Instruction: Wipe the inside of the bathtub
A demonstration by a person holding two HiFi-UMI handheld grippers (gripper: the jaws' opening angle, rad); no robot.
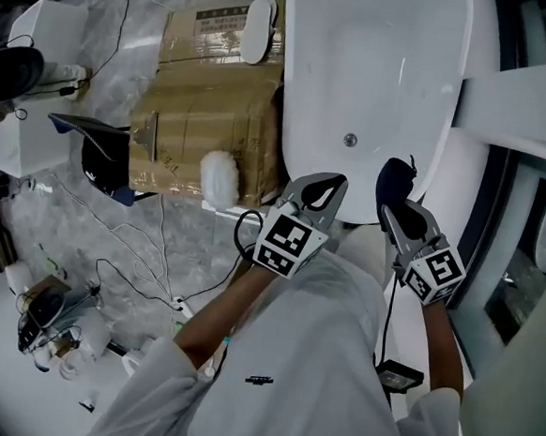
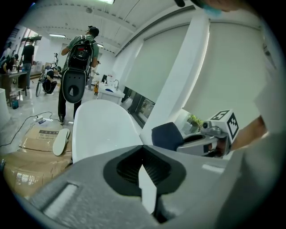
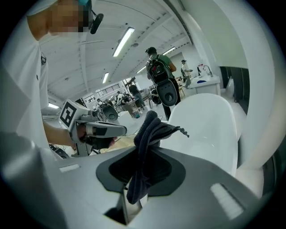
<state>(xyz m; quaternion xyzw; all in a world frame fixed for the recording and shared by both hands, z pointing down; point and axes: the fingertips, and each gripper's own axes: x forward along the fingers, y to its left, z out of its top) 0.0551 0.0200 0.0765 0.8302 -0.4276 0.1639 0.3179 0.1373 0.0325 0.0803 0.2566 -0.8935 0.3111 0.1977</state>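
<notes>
The white bathtub [image 1: 378, 80] stands ahead of me, its drain [image 1: 351, 139] near the close end. A dark blue cloth [image 1: 395, 182] sticks up from my right gripper [image 1: 398, 205], which is shut on it just over the tub's near rim. In the right gripper view the cloth [image 3: 149, 134] bunches up between the jaws, with the tub [image 3: 205, 125] beyond. My left gripper [image 1: 320, 190] hovers beside it at the same rim, shut and holding nothing. The left gripper view shows its tips [image 2: 143, 148] meeting, the tub [image 2: 100, 129] and the cloth [image 2: 167, 135].
Cardboard boxes [image 1: 211, 113] lie left of the tub, with a white fluffy duster [image 1: 221, 177] and a white oval pad [image 1: 261, 16] on them. Cables [image 1: 137, 277] trail over the floor. A person with a backpack [image 2: 80, 53] stands beyond the tub. A white beam [image 1: 522, 105] crosses on the right.
</notes>
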